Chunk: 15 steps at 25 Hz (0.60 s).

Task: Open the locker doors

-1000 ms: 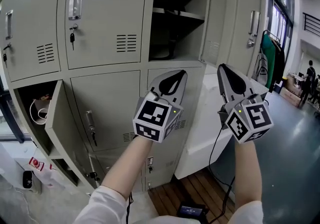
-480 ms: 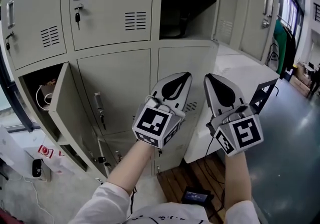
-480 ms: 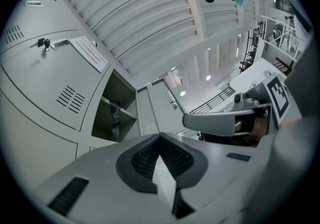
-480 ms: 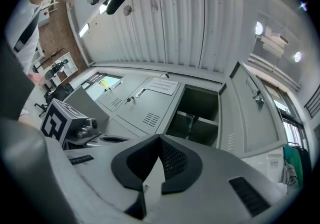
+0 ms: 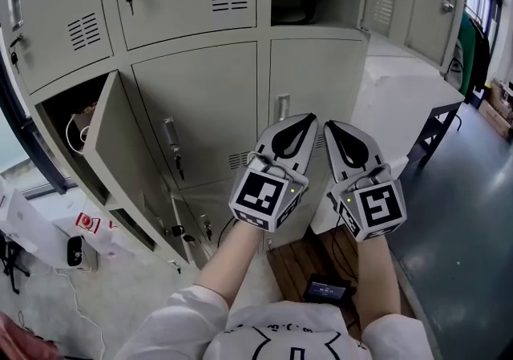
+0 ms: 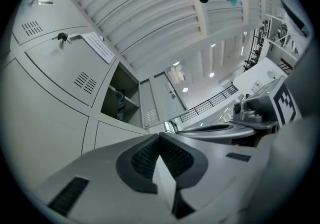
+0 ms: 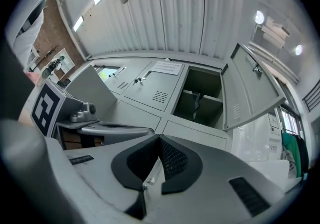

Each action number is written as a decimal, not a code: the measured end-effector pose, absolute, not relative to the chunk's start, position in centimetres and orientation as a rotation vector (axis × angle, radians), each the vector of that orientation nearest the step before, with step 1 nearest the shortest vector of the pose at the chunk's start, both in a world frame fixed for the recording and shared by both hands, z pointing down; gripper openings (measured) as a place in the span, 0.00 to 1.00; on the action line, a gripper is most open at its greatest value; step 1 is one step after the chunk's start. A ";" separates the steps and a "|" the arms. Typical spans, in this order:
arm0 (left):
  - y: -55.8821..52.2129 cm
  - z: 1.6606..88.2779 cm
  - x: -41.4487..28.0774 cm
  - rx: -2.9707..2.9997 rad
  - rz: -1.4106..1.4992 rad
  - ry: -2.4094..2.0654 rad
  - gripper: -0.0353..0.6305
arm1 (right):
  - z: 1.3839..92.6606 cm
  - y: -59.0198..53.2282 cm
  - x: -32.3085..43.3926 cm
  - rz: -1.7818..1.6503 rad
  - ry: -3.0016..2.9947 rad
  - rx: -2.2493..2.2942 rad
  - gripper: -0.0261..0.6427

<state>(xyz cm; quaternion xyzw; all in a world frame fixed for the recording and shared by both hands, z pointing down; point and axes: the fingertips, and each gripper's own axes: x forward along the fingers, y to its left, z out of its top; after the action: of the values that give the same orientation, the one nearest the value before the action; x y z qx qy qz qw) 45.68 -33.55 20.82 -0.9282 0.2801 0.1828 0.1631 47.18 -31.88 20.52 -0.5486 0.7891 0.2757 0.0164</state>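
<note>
Side by side, the left claw [image 5: 308, 119] and right claw [image 5: 330, 124] point at the lockers [image 5: 192, 102], both pressed together, empty.

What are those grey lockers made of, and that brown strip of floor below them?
The lockers look like painted sheet metal: thin flat doors, punched vent slots, a matt beige-grey coat. The brown strip looks like wooden planks, with parallel seams showing, though it may be laminate.

Grey left tongs [image 5: 308, 119], right tongs [image 5: 329, 123], black-white marker cubes [image 5: 263, 193], white sleeves [image 5: 171, 328]
</note>
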 end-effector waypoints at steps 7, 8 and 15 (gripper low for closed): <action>-33.1 23.5 45.5 -2.652 0.475 0.814 0.06 | 24.6 -31.6 47.5 0.743 2.452 -1.751 0.07; -33.0 23.8 45.5 -2.655 0.477 0.819 0.06 | 25.1 -31.4 47.6 0.716 2.455 -1.756 0.07; -31.9 25.7 44.3 -2.709 0.506 0.866 0.06 | 28.5 -30.9 47.1 0.672 2.536 -1.856 0.07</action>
<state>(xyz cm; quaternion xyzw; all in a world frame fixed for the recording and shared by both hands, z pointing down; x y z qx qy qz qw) 44.30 -31.93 25.75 -0.9303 0.2974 0.1738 0.1260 47.06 -30.90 28.47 -0.5771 0.7887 0.2090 -0.0359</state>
